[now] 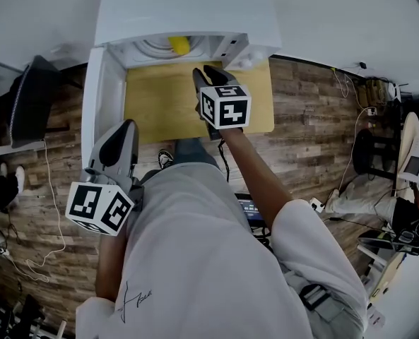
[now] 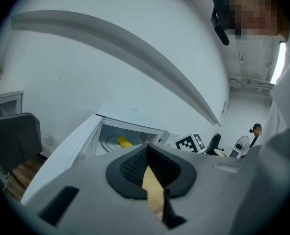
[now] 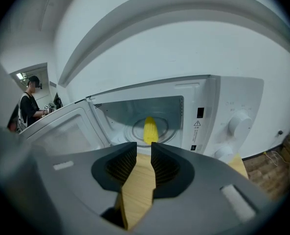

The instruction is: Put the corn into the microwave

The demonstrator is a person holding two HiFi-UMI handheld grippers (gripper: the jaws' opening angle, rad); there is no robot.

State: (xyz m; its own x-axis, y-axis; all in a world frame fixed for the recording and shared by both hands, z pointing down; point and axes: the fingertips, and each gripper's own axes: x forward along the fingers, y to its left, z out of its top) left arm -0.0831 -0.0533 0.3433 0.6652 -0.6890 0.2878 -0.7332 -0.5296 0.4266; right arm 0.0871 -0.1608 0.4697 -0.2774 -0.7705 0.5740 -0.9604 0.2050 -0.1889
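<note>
Shirt [image 1: 195,260] fills head view at 6 o'clock. Left gripper [image 1: 128,126] at 8 o'clock, jaws touching, empty. Right gripper [image 1: 209,73] at 12, jaws narrowly apart, empty. Corn [image 3: 150,129] lies on microwave [image 3: 223,116] turntable [image 3: 130,131]; head view cuts it off under the roof, right gripper view shows it whole.

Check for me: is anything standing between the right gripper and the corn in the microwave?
Nothing visible. The corn lies on the turntable inside the microwave, whose door stands swung open to the left. The right gripper, open and empty, faces it over the wooden table.
</note>
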